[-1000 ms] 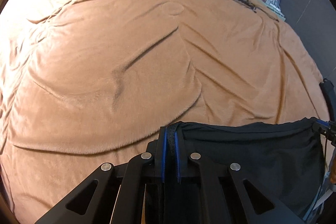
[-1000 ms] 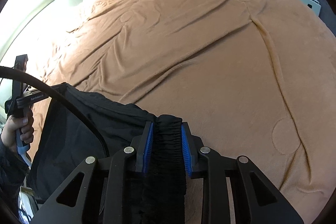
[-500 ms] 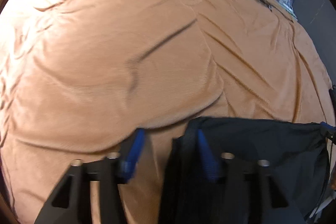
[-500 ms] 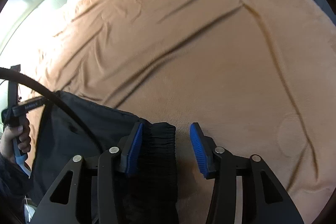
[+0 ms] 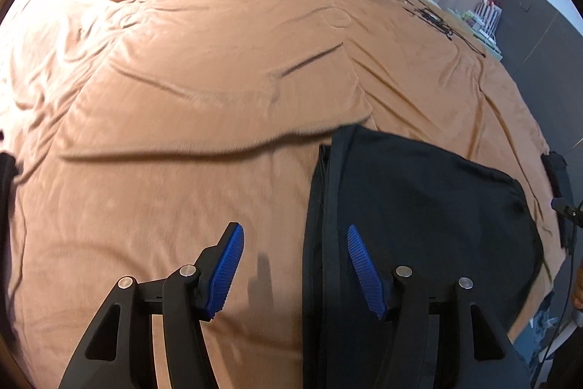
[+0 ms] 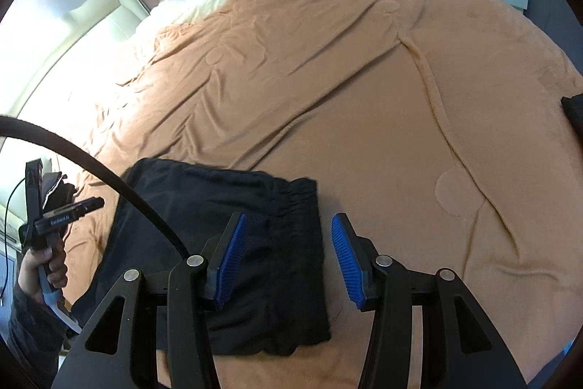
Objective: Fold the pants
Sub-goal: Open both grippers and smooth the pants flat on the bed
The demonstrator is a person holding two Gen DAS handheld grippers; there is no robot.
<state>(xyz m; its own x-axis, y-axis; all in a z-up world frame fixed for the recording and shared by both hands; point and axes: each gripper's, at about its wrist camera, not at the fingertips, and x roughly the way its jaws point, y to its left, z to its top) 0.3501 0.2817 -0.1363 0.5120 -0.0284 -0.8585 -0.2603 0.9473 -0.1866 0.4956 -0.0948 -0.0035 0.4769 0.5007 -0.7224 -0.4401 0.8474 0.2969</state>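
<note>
A: Where are the pants (image 5: 419, 206)?
B: Folded flat on the orange blanket (image 5: 200, 97). The left gripper (image 5: 295, 265) hangs released over their edge; its jaws have just been opening.
A: And the right wrist view?
B: Right gripper (image 6: 288, 257) likewise just let go above the waistband (image 6: 298, 243). Only there: a hand (image 6: 40, 272), beyond the pants.

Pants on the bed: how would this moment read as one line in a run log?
stage: fold released | pants: flat on blanket | left gripper: open, just opened | right gripper: open, just opened
</note>
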